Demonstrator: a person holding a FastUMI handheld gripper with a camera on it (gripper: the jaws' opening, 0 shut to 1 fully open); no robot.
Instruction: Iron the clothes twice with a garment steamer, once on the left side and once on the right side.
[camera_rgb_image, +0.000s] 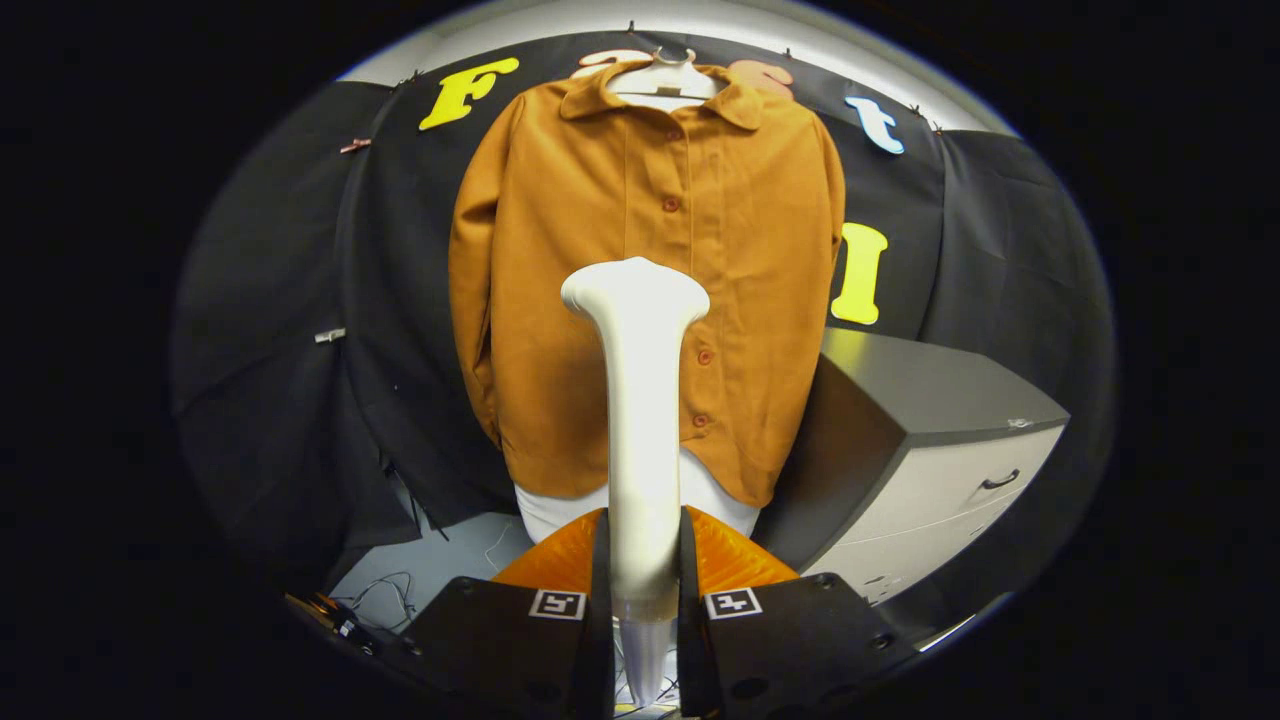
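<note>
Tongs (645, 590) sit clamped on the garment steamer (640, 400), both fingers pressing its handle low down, w/ the white shaft standing upright between them and the flared head topping out well ahead. Held that way so the head faces the fabric and the shaft gives reach; grip low on the handle prob. for leverage.

Beyond the head hangs the brown shirt (640, 270), buttoned, on a white hanger (665, 80) hooked at the booth's cloth wall, so it drapes flat and free for passes. Head lines up approx. w/ the button placket, i.e. centre, not yet on either side; can't tell if it touches the cloth.

Right of the tongs, beyond them, a grey cabinet (930, 450) w/ a drawer handle. Left, loose cables (385, 590) on the floor.
</note>
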